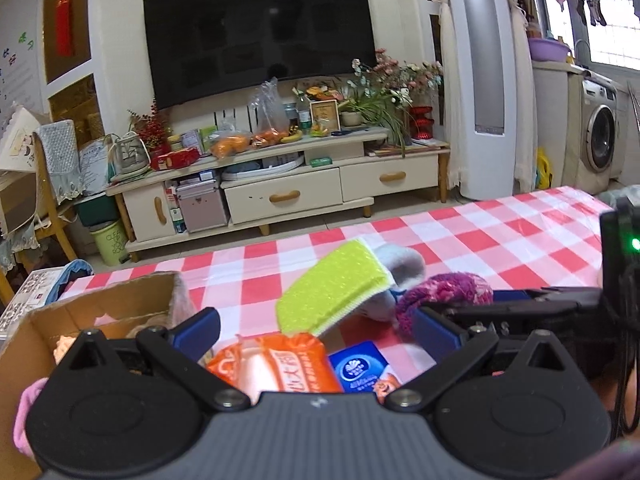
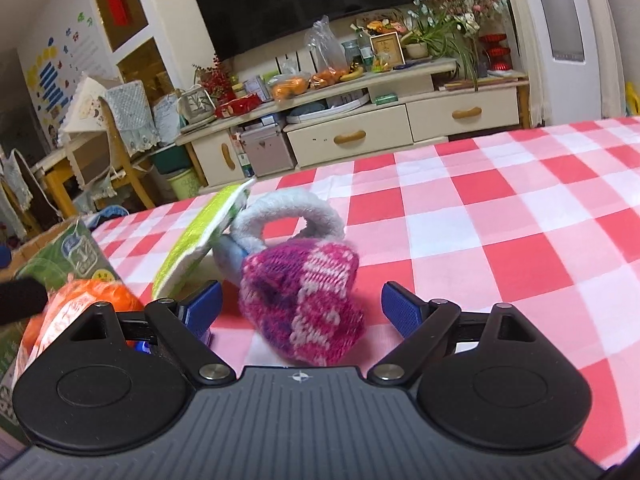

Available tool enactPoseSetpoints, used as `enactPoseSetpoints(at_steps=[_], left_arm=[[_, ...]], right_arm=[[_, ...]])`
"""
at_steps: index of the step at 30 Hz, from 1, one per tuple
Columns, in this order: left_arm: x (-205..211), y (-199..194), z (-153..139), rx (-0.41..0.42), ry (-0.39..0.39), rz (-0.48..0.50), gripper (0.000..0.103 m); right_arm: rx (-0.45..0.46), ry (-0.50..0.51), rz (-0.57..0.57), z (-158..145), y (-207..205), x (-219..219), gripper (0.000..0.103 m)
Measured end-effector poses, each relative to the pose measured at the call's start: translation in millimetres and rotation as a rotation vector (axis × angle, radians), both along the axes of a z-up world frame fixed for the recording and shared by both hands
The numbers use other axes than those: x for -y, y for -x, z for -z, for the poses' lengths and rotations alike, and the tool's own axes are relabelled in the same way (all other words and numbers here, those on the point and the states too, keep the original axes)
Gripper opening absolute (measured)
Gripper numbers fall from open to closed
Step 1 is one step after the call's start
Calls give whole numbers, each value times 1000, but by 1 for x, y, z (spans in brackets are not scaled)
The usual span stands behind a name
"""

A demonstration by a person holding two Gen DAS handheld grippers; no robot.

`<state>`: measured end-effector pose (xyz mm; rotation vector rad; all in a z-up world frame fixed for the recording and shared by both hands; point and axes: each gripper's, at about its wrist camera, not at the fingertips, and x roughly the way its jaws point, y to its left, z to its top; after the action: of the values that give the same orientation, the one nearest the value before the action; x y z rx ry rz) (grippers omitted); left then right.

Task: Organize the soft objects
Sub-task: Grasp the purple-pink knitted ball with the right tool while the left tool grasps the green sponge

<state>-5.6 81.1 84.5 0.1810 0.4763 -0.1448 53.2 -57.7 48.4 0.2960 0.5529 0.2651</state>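
Nearest the cardboard box [image 1: 80, 320], the left gripper [image 1: 316, 334] is hanging with its jaws spread wide over an orange packet [image 1: 276, 364] and a blue tissue pack [image 1: 360, 366], gripping nothing; just beyond the box, the right gripper [image 2: 300, 306] is gaping likewise, a pink knitted piece [image 2: 304, 300] lying between its fingers; behind that, a green sponge [image 1: 332, 288] is leaning tilted against a grey knitted ring [image 2: 288, 216]; all are resting on the checked tablecloth [image 2: 500, 220]; farther off, a TV stand [image 1: 280, 184] is standing.
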Motion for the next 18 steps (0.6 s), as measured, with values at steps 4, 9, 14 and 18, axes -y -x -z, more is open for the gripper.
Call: enactPoseSetpoints(at_steps=[4,9,14,18], left_arm=[[6,-1,4,-17,9,17,102],[17,1,9,-52,81,41,102],[31,4,16,-86,127,73,102],[38,1,19,-93,129,74,102]], right_arm=[[-10,-27,-7,4,-9,6,101],[-18,-56,-52,5,-7,14,73],[-14,-42,-18,1,2,27,68],[-8,-12,33,0,8,41,67]])
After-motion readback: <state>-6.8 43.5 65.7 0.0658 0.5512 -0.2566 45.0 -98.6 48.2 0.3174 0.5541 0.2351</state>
